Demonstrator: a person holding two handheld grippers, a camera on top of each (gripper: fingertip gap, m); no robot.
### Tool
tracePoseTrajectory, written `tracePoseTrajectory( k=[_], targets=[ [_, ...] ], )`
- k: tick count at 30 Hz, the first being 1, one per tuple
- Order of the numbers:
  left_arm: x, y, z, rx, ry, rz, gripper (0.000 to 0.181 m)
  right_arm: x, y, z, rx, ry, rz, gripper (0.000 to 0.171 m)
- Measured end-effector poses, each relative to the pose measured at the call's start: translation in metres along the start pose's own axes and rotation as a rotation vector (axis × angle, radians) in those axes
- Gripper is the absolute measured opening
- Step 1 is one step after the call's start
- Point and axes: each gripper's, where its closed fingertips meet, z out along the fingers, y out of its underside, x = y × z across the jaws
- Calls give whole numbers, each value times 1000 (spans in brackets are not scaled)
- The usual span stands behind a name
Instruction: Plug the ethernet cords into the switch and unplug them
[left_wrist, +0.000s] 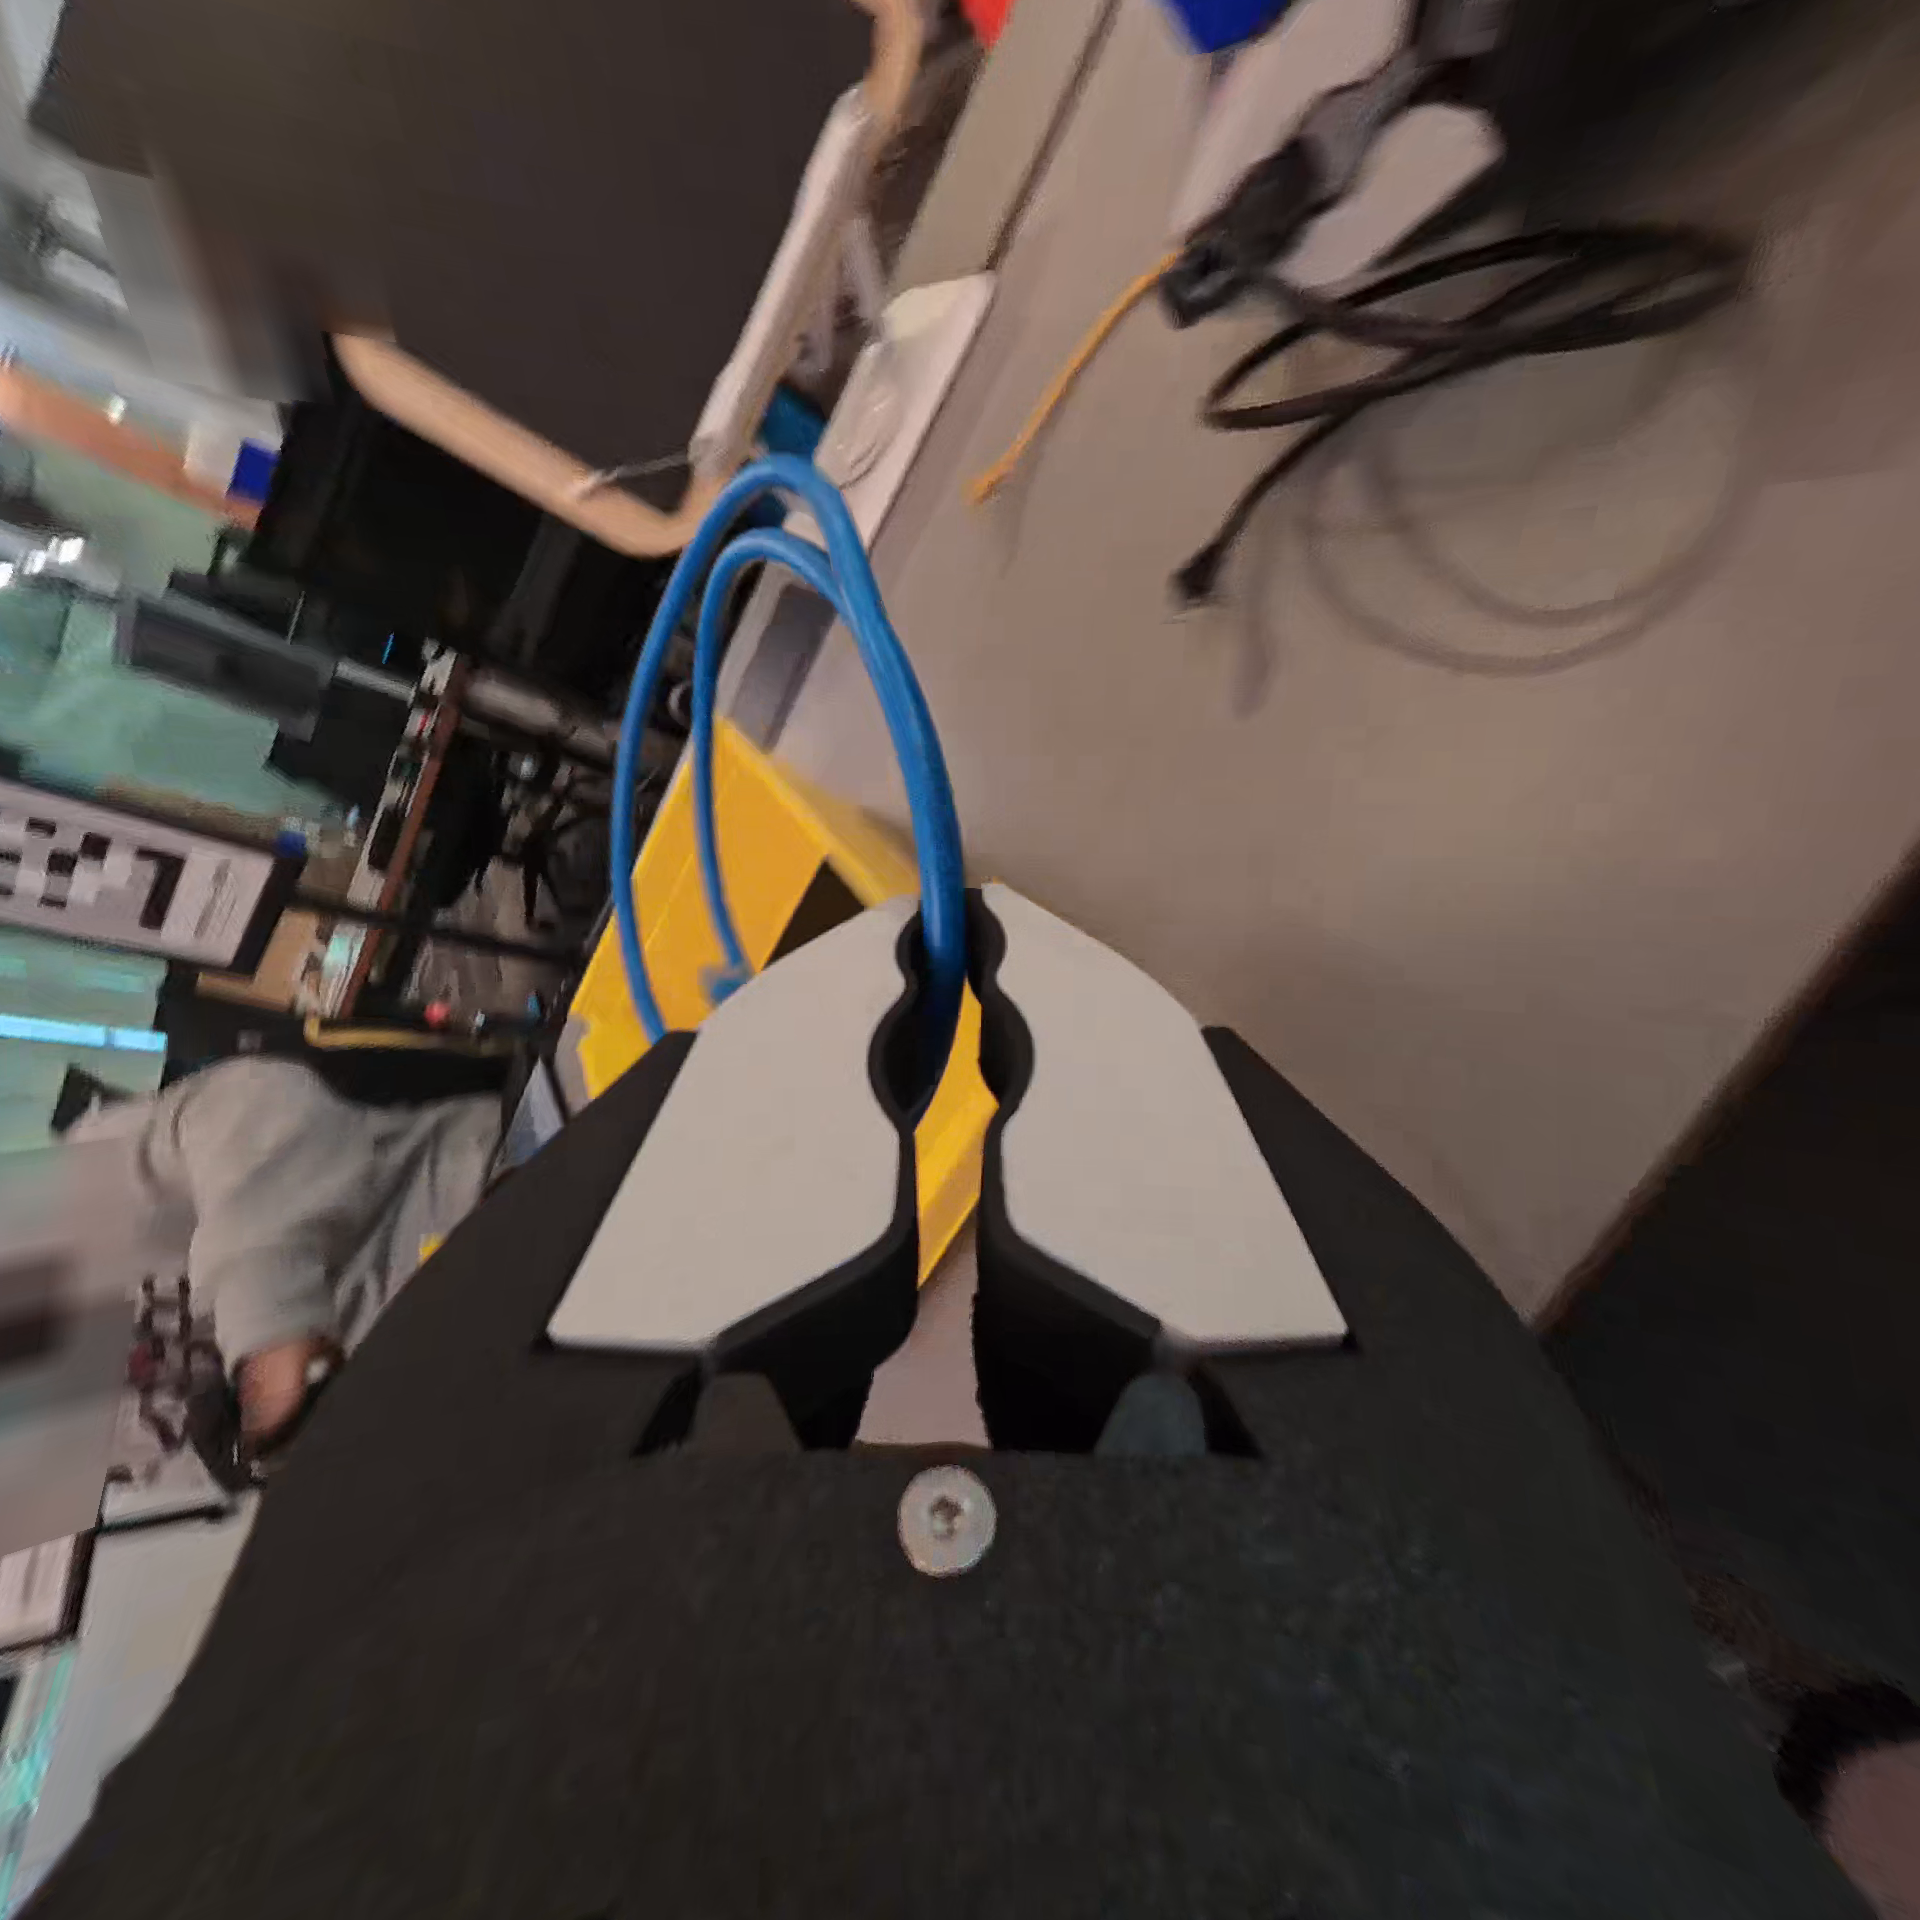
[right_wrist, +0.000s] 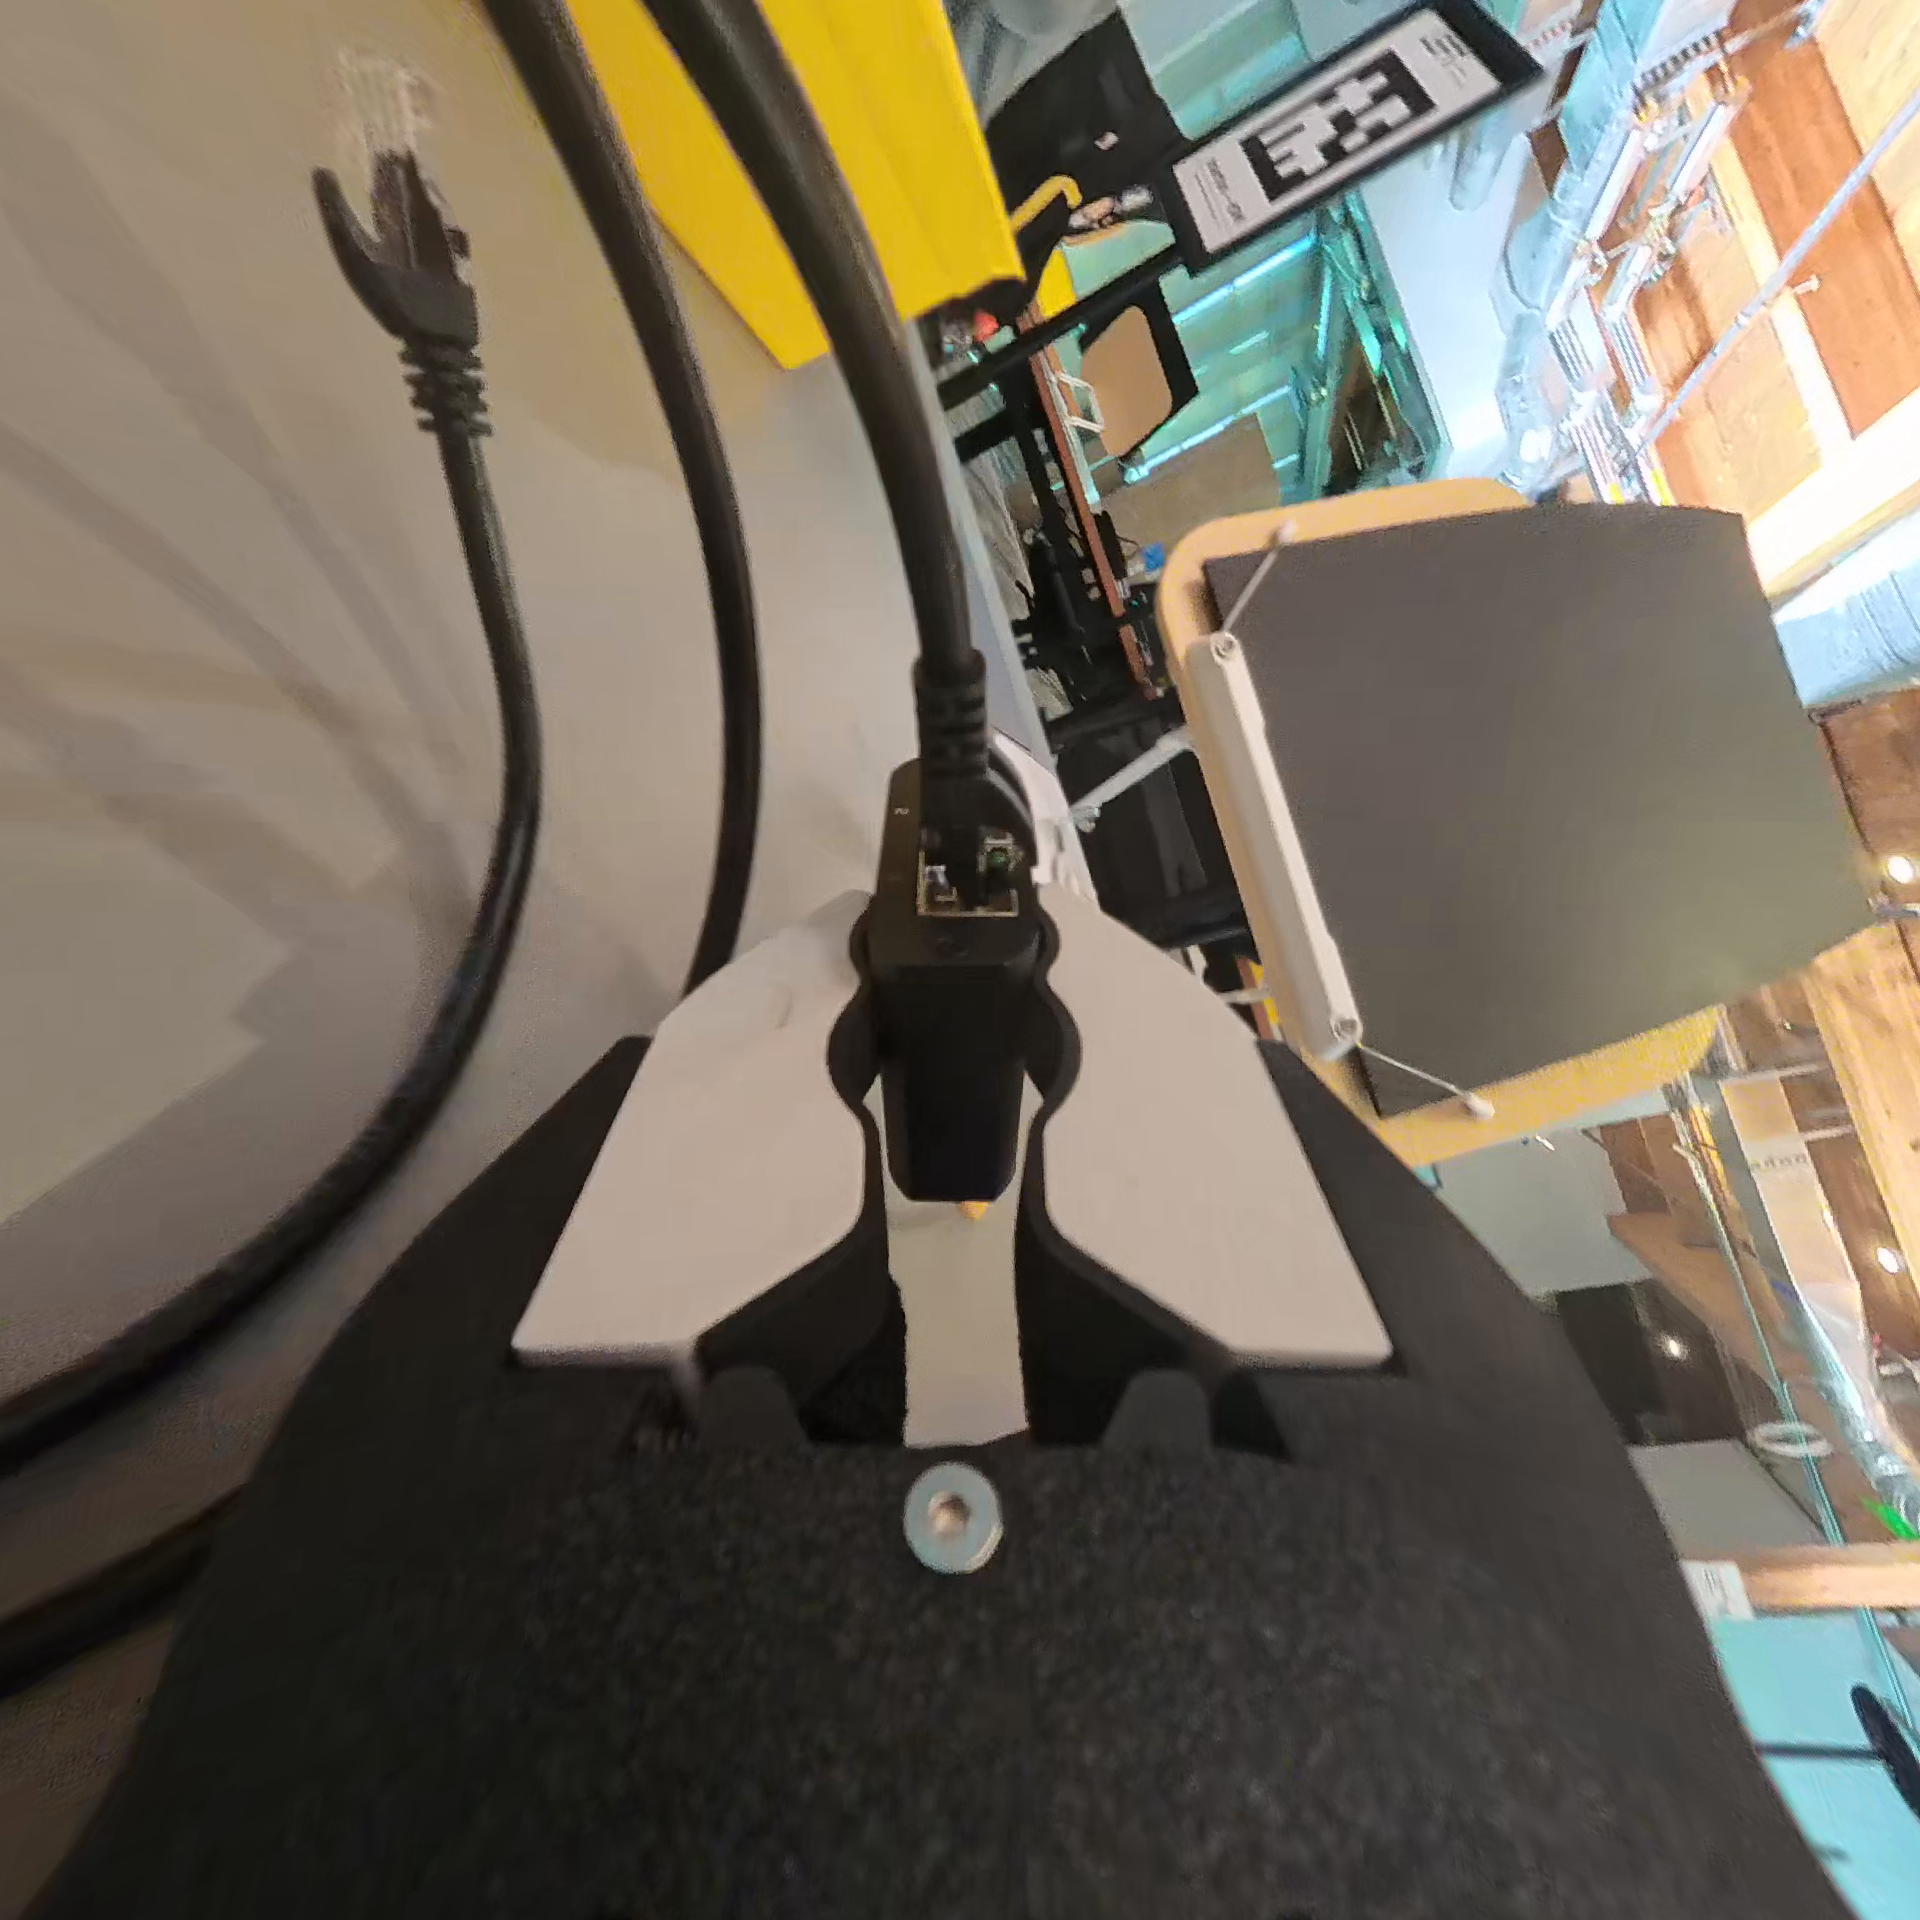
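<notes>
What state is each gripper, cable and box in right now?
Left gripper: shut on blue cord.
Blue cord: looped, pinched between the fingers.
Right gripper: shut on black switch.
Black switch: held, one black cord plugged in.
Loose black plug: unplugged, lying on the table.

Glossy blue plastic-sheathed cord (left_wrist: 914, 748), matt black plastic switch (right_wrist: 951, 1023), smooth matt table (left_wrist: 1351, 831), rough black felt panel (right_wrist: 1507, 769)
</notes>
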Motion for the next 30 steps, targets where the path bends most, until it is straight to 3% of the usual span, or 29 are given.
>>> tracePoseTrajectory(
  k=[4,8,12,14,17,19,22,30],
  targets=[
    [85,-27,25,76,200,84,5,13,12,-3,-25,28,41,24],
    [142,4,53,24,306,185,5,9,10,-4,-17,15,15,24],
    [177,27,56,-45,440,131,9,3,5,-4,-13,0,-30,24],
    [185,27,50,-49,505,27,21,2,3,-4,-7,-1,-33,24],
    [181,15,38,2,613,-273,25,1,2,-4,-7,-5,-33,24],
    [159,11,38,42,604,-493,27,0,1,-4,-5,-10,-32,24],
    [125,29,58,-44,489,-764,31,-1,0,-4,-5,-16,-36,24],
    [124,40,85,-120,527,-1107,35,-7,-1,-2,-4,-44,-40,24]
  ],
)
